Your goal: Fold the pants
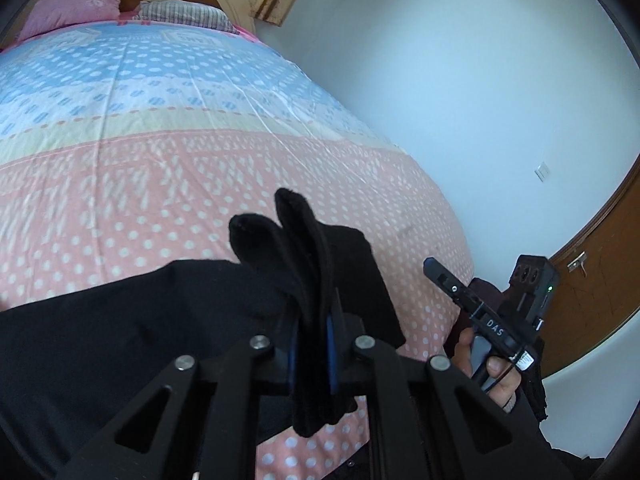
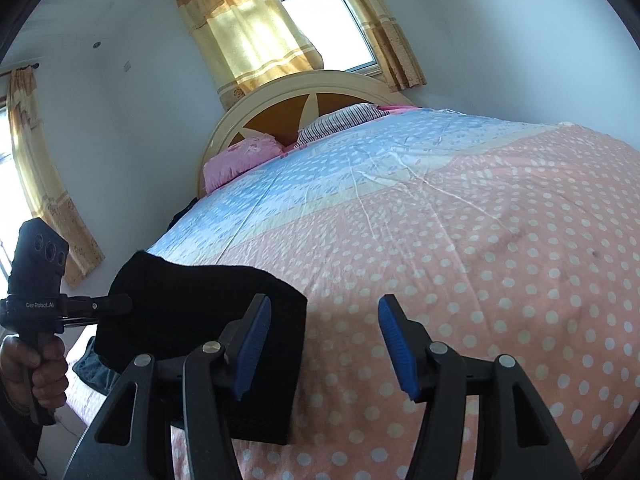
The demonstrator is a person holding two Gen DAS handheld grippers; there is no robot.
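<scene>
Black pants (image 1: 120,320) pinched in left hand-held gripper (image 1: 312,344) above bed (image 1: 160,160); right hand-held gripper (image 2: 324,344) spread, empty.

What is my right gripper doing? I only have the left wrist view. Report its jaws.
Observer: The right gripper is open, its blue pads wide apart with nothing between them. Only the dotted bedspread lies ahead.
Operator: Now describe the pants from that side.
Observer: The black pants hang as a compact rectangular bundle from the left gripper, beside the right gripper's left pad. Whether they touch that pad cannot be told.
</scene>
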